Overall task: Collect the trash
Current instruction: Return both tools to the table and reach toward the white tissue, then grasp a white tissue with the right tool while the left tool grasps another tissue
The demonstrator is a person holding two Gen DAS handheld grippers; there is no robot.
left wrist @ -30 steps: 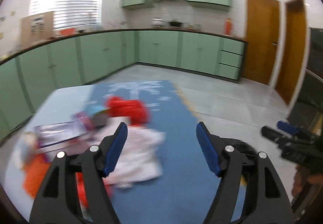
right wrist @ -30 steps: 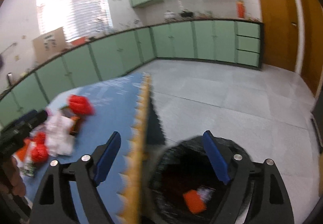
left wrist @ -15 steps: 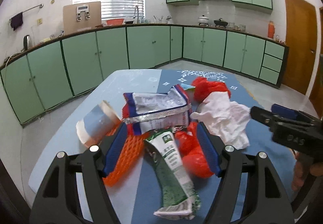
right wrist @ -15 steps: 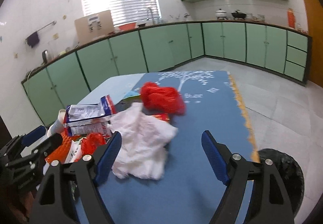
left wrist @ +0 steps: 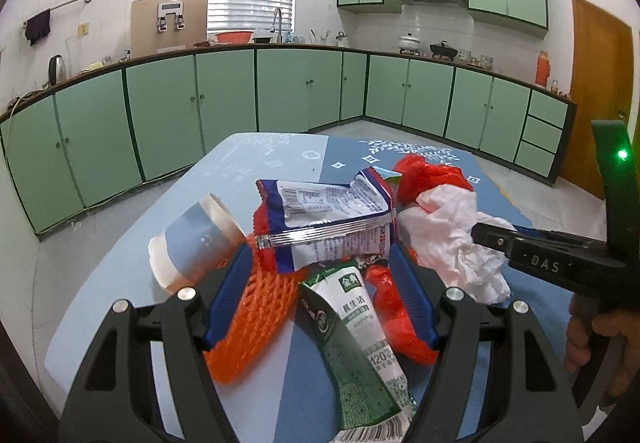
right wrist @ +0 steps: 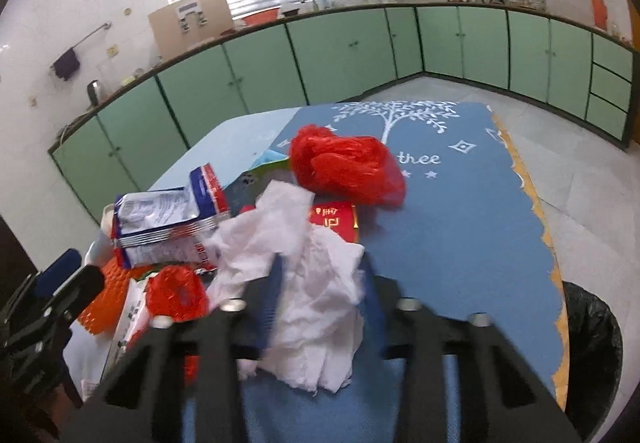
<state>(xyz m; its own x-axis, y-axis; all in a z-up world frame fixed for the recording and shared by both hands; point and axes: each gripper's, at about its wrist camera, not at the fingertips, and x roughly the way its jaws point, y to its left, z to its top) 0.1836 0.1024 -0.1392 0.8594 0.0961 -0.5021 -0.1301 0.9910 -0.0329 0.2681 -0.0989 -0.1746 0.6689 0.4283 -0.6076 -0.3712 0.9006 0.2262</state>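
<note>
right claw point(right wrist: 320, 279) closing around tissue point(right wrist: 312, 283)

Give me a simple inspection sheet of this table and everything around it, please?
Surface: blue mat on a table, printed with a white tree.
Job's things: white tissue, red bag, snack wrapper, green tube, orange net, paper cup, black bin beside the table.
Clutter: nothing seen apart from the trash.
Grippers: left hand-held gripper open over the tube and net; right hand-held gripper closing, tissue between its jaws.
Cables: one along the floor under the left cabinets.
Surroundings: green cabinets, window blinds, wooden door.
</note>
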